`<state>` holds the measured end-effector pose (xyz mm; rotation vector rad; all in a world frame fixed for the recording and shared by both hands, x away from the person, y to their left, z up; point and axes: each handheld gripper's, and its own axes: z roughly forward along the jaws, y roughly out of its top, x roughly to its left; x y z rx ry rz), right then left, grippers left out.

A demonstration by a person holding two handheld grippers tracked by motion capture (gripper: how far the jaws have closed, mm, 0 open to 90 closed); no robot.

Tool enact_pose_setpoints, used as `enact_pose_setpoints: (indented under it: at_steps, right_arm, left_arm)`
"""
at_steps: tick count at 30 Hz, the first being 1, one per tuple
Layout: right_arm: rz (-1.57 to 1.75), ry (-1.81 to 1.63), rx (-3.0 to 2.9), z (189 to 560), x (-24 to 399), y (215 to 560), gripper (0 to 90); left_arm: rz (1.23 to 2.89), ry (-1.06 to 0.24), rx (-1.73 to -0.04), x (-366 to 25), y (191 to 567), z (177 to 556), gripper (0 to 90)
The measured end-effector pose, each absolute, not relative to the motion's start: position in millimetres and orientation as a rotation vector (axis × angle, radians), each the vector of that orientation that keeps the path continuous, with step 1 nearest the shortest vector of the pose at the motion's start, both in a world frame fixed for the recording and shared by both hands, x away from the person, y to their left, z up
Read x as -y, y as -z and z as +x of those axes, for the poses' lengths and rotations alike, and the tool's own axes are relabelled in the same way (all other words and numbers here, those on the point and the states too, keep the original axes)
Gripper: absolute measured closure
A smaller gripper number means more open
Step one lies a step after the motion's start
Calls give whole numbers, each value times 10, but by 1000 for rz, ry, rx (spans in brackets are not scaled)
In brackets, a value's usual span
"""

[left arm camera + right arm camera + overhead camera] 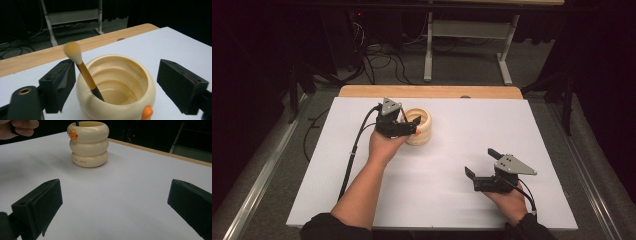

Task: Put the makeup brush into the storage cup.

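— Left gripper view first: how do the jaws stand?

— Wide apart. The left gripper [112, 85] straddles the cream pot [117, 100], one black pad on each side of it, neither pressing on it. A makeup brush [83, 71] leans inside the pot, handle down, pale bristles up and tilted toward the left pad, apart from both pads.

— And the right gripper?

— The right gripper [115, 207] is spread open too, with bare white table [125, 195] between its jaws. In the high view it rests low near the front edge, well apart from the pot.

— Where is the pot?

— Toward the far side of the table, left of centre, just beyond the left hand [384, 145].

— Any writing?

— Small orange lettering on the lowest ring of the pot; "SWAN" is legible, the word before it is too blurred. An orange beak-like knob [73, 134] sits on the top ring.
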<state>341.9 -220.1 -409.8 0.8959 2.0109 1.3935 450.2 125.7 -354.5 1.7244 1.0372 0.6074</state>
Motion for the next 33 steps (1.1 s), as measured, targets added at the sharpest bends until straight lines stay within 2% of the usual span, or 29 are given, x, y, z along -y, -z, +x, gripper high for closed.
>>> enact_pose_setpoints:
  at_steps: [4, 9, 33]
  right_arm:
    - [898, -1393, -2009, 3419, 2199, 4099, 12]
    - [900, -1391, -2010, 3418, 2196, 4099, 12]
    - [887, -1382, -2017, 3420, 2186, 4105, 12]
  left_arm:
    - [1716, -594, -1039, -1273, 3533, 4502, 84]
    - [1714, -585, -1030, -1271, 3534, 4498, 50]
    - [1720, -549, -1030, -1369, 3522, 4400, 34]
